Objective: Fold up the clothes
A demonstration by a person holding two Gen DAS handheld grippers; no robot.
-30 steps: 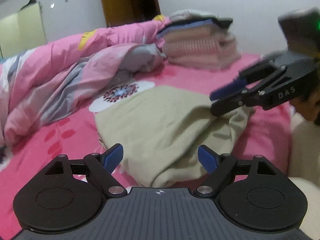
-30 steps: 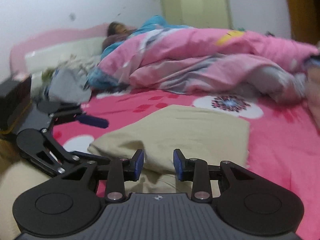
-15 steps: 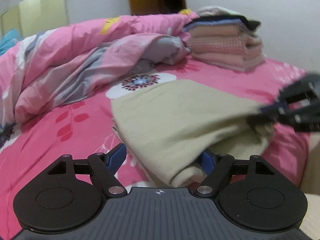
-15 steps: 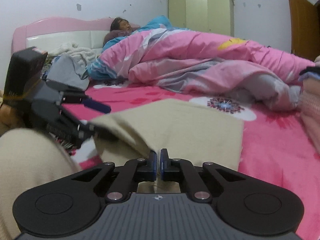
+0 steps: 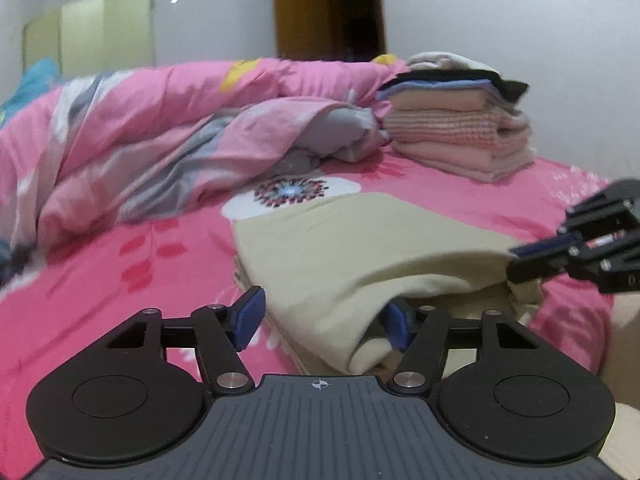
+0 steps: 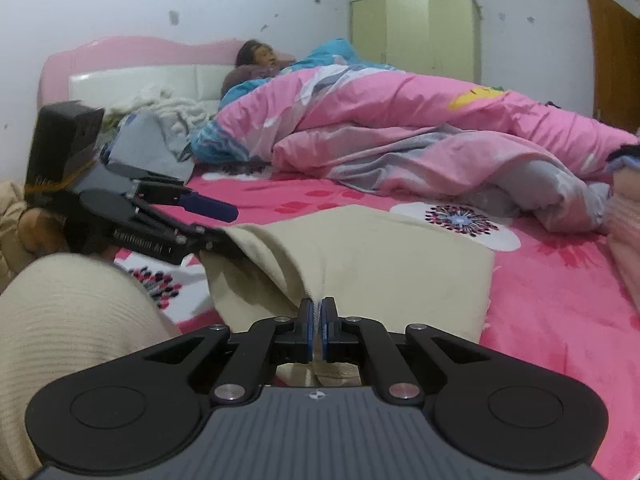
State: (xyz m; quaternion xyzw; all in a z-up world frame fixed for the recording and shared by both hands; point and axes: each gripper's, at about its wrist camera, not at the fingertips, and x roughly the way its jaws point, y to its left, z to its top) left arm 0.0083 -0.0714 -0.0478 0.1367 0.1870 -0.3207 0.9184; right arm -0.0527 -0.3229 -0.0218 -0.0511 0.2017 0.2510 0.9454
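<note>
Already partly folded, the beige garment lay on the pink bedsheet near the foot of the bed, doubled over in layers, with a stack of folded clothes at the far right beside the rumpled duvet.

The right gripper had its tongs pressed together on a near edge of the cloth, the fabric rising in a taut ridge from the pinch. The left gripper had its tongs spread, straddling the near left corner of the bundle: one blue pad stood clear on the left, the other was tucked under a fold.

Judging by that, the step in hand was catching the second corner so both ends could travel together. Doing it well would have meant closing the left tongs on the same layers the right one held, not just the top sheet, and keeping the edge between the two grippers straight and lightly tense. Soft cloth like this would sag and slip out of a shallow bite, so a deeper grip on the corner seemed safer. Someone lay under the duvet at the far end, well apart.
</note>
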